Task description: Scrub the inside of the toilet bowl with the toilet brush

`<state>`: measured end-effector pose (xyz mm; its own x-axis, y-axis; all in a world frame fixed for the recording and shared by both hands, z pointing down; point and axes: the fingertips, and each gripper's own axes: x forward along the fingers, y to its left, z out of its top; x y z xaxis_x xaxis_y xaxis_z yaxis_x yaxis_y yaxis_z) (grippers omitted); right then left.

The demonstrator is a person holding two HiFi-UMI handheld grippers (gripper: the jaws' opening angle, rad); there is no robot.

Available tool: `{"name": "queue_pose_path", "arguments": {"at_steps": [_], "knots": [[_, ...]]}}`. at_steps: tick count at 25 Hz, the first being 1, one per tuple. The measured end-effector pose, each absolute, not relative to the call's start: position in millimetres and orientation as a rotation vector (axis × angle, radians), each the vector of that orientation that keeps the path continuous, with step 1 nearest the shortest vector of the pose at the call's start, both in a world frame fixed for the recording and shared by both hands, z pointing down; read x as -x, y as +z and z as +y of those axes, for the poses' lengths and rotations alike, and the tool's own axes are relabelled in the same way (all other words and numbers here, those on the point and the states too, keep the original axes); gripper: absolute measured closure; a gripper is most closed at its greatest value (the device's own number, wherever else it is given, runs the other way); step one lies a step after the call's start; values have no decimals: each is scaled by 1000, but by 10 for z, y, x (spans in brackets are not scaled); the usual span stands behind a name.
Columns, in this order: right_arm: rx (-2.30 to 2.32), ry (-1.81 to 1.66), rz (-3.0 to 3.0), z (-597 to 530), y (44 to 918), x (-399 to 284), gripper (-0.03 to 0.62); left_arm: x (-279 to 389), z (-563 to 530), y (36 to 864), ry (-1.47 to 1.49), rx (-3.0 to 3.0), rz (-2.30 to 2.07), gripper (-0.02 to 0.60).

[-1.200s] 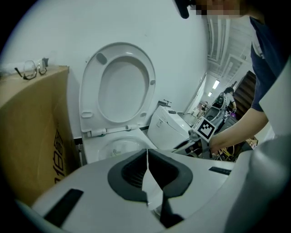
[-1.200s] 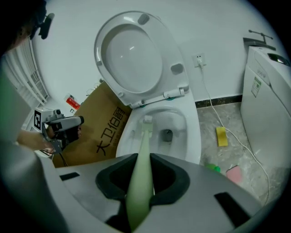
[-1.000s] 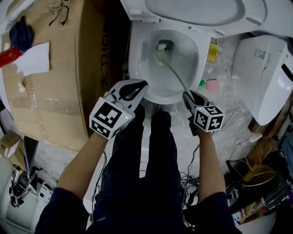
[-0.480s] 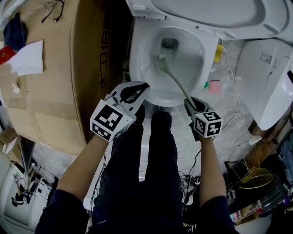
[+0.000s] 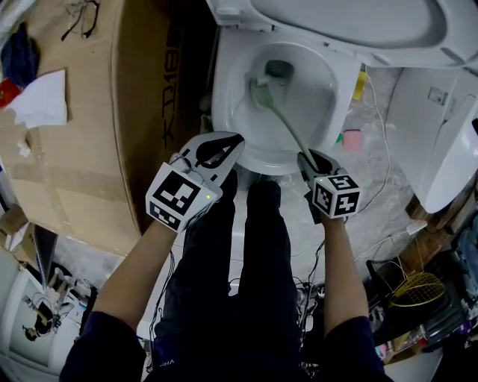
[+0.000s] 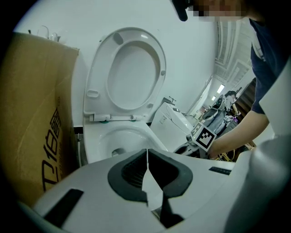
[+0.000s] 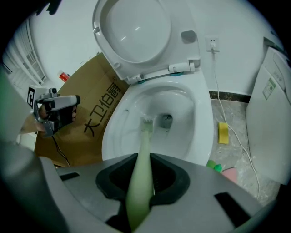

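The white toilet bowl (image 5: 332, 112) stands open at the top, its seat and lid (image 5: 351, 22) raised. A pale green toilet brush (image 5: 278, 116) reaches down into the bowl, its head (image 5: 259, 93) against the inner wall left of the drain hole (image 5: 278, 71). My right gripper (image 5: 311, 163) is shut on the brush handle just over the bowl's front rim; in the right gripper view the handle (image 7: 141, 173) runs between the jaws to the brush head (image 7: 146, 122). My left gripper (image 5: 224, 145) hovers shut and empty at the bowl's front left; the left gripper view shows the bowl (image 6: 120, 141).
A large cardboard box (image 5: 82, 127) stands close on the left of the toilet. A second white toilet unit (image 5: 433, 127) sits at the right. A yellow sponge (image 5: 360, 83), a pink item (image 5: 349, 139) and a white cable (image 5: 381, 149) lie on the floor right of the bowl. My legs (image 5: 246, 261) stand before it.
The brush head has shifted within the bowl, from near the drain hole down and left along the inner wall. The right gripper has moved slightly. The left gripper has stayed in place.
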<state>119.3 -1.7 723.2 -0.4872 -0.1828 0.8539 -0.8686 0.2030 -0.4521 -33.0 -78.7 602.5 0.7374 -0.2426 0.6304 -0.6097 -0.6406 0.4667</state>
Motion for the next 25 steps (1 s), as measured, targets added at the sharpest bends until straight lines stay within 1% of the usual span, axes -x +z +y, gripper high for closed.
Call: {"name": "queue_pose_path", "arguments": {"at_steps": [11, 25], "knots": [[-1074, 1343, -1813, -454, 7241, -1193, 511, 272, -869, 6045, 688, -2245, -628, 545], [-1178, 1341, -1772, -561, 7207, -1592, 511, 64, -870, 6022, 708, -2270, -589, 545]]}}
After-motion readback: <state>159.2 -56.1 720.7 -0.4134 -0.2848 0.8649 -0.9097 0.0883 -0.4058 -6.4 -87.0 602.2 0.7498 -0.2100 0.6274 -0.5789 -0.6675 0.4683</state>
